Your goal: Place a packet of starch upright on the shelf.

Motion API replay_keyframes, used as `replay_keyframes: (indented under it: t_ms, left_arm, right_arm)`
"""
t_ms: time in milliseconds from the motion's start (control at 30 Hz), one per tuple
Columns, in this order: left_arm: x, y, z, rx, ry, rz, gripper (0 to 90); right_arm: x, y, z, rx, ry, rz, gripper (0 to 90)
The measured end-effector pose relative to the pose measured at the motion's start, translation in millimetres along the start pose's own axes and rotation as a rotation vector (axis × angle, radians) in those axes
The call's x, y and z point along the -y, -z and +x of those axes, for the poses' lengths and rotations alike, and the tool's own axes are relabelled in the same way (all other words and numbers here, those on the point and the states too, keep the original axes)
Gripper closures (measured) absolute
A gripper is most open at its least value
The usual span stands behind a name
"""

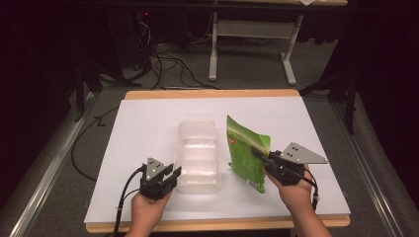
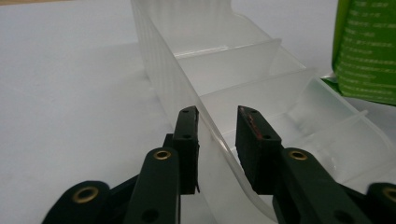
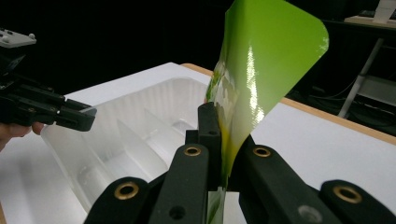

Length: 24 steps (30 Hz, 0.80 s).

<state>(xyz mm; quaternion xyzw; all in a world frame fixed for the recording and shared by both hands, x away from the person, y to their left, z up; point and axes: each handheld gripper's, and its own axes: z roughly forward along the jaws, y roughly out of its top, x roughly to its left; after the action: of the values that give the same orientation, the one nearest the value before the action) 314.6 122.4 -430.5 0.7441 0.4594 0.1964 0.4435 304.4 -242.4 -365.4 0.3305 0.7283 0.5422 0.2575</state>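
Observation:
A clear plastic tray (image 1: 197,148) with several compartments lies lengthwise in the middle of the white board. My left gripper (image 1: 174,174) is at its near left corner. In the left gripper view the jaws (image 2: 218,112) straddle the tray's (image 2: 243,70) left wall with a gap at the right pad, so the gripper is open. My right gripper (image 1: 257,152) is shut on a green printed bag (image 1: 244,153), held upright just right of the tray. In the right gripper view the bag (image 3: 266,60) rises from between the jaws (image 3: 223,126), with the tray (image 3: 140,121) and the left gripper (image 3: 79,116) beyond.
The white board (image 1: 148,118) lies on a wooden tabletop (image 1: 212,93). Beyond the table stand a desk frame (image 1: 249,34) and loose cables (image 1: 168,64) on the grey floor. A dark stand (image 1: 346,89) is at the far right.

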Motion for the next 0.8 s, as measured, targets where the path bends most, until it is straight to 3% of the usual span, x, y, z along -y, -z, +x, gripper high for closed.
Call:
replay_keyframes:
  t_ms: [67, 167, 267, 333, 433, 500, 633, 733, 800]
  left_arm:
    - [-0.4, 0.9, 2.9, -0.005, 0.013, -0.001, 75.4]
    - [0.7, 2.3, 5.3, 0.026, 0.033, -0.004, 73.7]
    - [0.1, 6.7, 5.3, 0.063, 0.041, -0.018, 61.6]
    - [-1.1, 13.7, 7.5, 0.075, 0.047, -0.059, 54.2]
    - [-2.6, 26.2, 16.3, 0.070, 0.060, -0.109, 51.0]
    - [-1.2, 32.1, 24.1, 0.042, 0.052, -0.118, 50.4]
    - [5.6, 30.7, 37.0, -0.032, 0.018, -0.068, 51.4]
    - [12.1, 18.1, 38.7, -0.028, 0.009, 0.021, 51.6]
    - [13.9, 11.6, 36.1, -0.021, 0.003, 0.049, 51.5]
  right_arm:
    - [-0.8, 0.8, 0.1, -0.002, 0.001, -0.006, 90.0]
    - [-3.5, 2.4, 0.8, -0.018, -0.001, -0.023, 90.0]
    - [-10.3, 5.0, 2.6, -0.034, 0.004, -0.042, 90.0]
    - [-16.1, 5.7, 2.7, -0.053, 0.004, -0.061, 90.0]
    - [-25.1, 3.7, 3.3, -0.098, 0.015, -0.097, 90.0]
    - [-32.1, 1.2, 4.4, -0.119, 0.022, -0.110, 90.0]
    - [-47.0, -8.3, 5.8, -0.180, 0.038, -0.139, 90.0]
    - [-53.7, -19.1, 6.1, -0.224, 0.029, -0.147, 90.0]
    - [-55.7, -26.9, 5.7, -0.259, 0.015, -0.157, 90.0]
